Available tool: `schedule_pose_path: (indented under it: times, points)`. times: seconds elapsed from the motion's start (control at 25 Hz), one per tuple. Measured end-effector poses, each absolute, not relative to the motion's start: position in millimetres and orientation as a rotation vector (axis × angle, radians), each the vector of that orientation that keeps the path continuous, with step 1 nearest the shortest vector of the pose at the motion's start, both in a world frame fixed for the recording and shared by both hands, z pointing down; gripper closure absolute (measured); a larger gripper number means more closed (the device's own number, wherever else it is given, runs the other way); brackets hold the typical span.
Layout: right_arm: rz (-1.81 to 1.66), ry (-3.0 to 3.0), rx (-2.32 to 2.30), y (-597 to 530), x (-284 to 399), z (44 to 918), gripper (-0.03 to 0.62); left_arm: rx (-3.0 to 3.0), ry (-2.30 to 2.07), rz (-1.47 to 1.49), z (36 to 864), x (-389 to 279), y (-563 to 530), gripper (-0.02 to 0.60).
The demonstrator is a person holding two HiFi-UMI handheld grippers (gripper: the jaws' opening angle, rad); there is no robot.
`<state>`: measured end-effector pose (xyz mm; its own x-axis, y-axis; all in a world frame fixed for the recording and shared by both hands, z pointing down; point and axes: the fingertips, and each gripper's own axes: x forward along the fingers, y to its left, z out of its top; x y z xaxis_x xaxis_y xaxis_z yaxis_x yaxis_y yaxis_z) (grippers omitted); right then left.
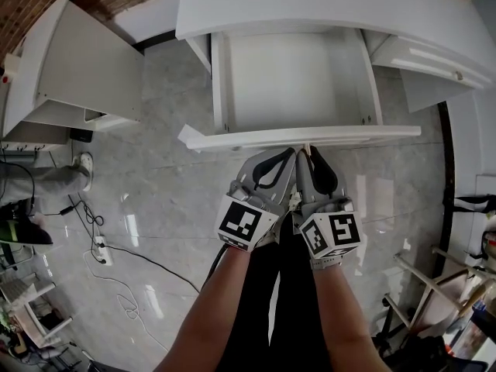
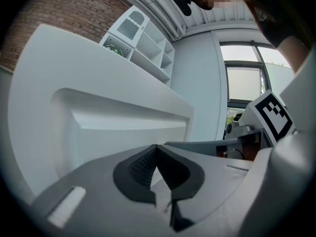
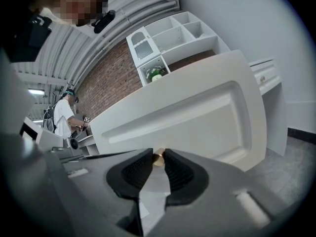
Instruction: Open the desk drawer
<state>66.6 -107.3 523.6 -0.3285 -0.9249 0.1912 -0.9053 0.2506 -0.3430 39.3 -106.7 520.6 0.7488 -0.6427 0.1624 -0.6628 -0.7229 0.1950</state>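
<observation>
Drawer (image 1: 294, 84) of white desk (image 1: 310, 6): pulled well out toward near side, whole inside on show, nothing in it. Front panel (image 1: 310, 136) nearest, just ahead of both tools. Judged: opening largely done; left only a last bit of pull, if any, then letting go.

Right gripper (image 3: 158, 156) pinched narrow on small brass knob (image 3: 158, 158) at centre of panel. Left gripper (image 2: 157, 150) tips pressed together on nothing, close beside right one, near panel; touching it or not, cannot tell.

Count: two grippers, one drawer wide open, one knob held. Further right, one more drawer front (image 1: 430, 56), apparently somewhat out. Far left, one white cabinet (image 1: 77, 76).
</observation>
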Motion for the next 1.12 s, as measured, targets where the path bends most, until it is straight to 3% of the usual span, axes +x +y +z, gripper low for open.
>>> schedule_pose_path:
  times: [1.12]
  points:
    - [-0.644, 2.488, -1.793, -77.1, 63.9, 527.3, 0.522, 2.66, -1.059, 0.146, 523.8, 36.8, -73.6, 0.597]
